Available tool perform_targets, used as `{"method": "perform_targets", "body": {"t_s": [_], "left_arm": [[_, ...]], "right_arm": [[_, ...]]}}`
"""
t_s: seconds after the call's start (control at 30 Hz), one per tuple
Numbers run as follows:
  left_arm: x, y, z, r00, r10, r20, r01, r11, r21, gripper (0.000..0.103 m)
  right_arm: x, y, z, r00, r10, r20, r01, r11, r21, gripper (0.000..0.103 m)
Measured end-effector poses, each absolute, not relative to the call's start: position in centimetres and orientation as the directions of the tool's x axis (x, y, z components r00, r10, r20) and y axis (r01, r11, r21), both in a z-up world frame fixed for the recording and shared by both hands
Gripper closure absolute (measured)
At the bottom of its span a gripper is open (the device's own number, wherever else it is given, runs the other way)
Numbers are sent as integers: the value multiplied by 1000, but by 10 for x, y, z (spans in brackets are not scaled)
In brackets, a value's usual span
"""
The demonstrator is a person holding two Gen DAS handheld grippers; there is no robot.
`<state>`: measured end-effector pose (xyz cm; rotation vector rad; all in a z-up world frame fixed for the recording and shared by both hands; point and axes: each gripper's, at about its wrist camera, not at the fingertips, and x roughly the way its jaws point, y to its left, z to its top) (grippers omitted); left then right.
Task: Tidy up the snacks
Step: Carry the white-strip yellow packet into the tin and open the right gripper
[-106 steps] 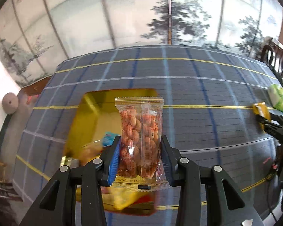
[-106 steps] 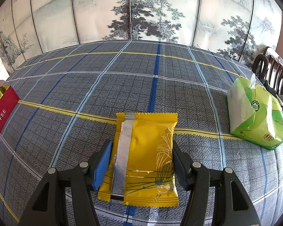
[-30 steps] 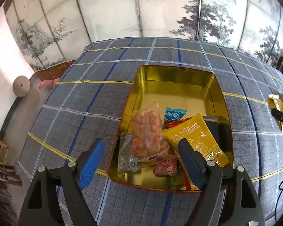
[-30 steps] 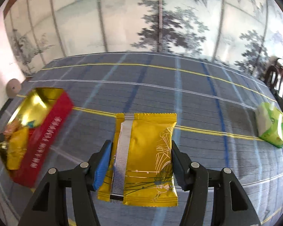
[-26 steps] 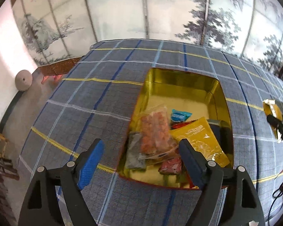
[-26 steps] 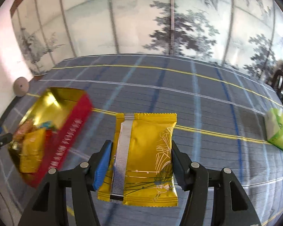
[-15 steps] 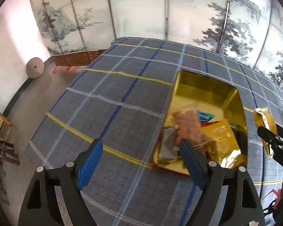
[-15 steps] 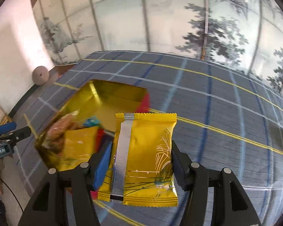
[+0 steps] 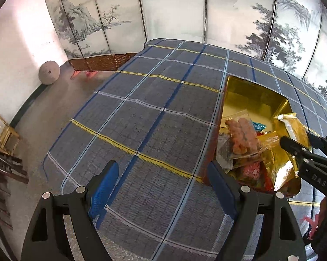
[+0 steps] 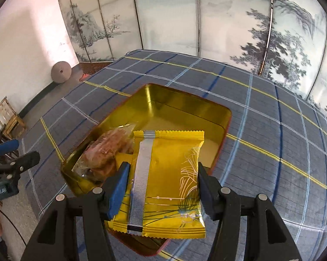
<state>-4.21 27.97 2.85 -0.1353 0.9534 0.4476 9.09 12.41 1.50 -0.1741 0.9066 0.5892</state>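
My right gripper (image 10: pixel 161 187) is shut on a yellow snack packet (image 10: pixel 167 180) with a silver seam, held upright above the near end of the gold tin (image 10: pixel 185 106). In the tin lie a clear bag of orange snacks (image 10: pixel 104 148) and other packets. In the left wrist view the tin (image 9: pixel 250 91) sits at the right with the clear bag (image 9: pixel 239 137) inside; the right gripper (image 9: pixel 302 141) comes in from the right with the yellow packet (image 9: pixel 292 128). My left gripper (image 9: pixel 163 187) is open and empty, over bare cloth left of the tin.
A blue and grey checked cloth (image 9: pixel 163 108) with yellow lines covers the table, whose left edge drops to the floor (image 9: pixel 43 108). A painted folding screen (image 10: pixel 207 21) stands behind. Wooden chairs (image 9: pixel 2 134) stand at the far left.
My left gripper has drawn left, away from the tin, and stayed open. My right gripper has carried the yellow packet leftward until it hangs over the tin.
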Motion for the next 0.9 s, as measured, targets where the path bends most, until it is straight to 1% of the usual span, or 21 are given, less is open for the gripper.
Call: {"method": "perform_targets", "body": {"t_s": [0.63, 0.73, 0.8, 0.87, 0.9], "left_arm": [[-47, 271, 27, 494, 294, -818, -406, 910, 82, 21], [-46, 268, 27, 493, 292, -820, -402, 912, 83, 18], [-46, 266, 27, 494, 293, -819, -399, 913, 85, 16], [-47, 265, 28, 495, 290, -819, -396, 914, 84, 16], [-47, 264, 28, 495, 289, -819, -397, 914, 83, 16]], "right_arm": [[88, 139, 4, 458, 385, -801, -535, 839, 97, 42], [87, 140, 5, 457, 384, -802, -542, 835, 91, 40], [86, 140, 5, 448, 389, -805, -547, 831, 97, 32], [84, 140, 5, 450, 391, -803, -551, 829, 95, 27], [83, 140, 6, 451, 396, -800, -557, 825, 94, 27]]}}
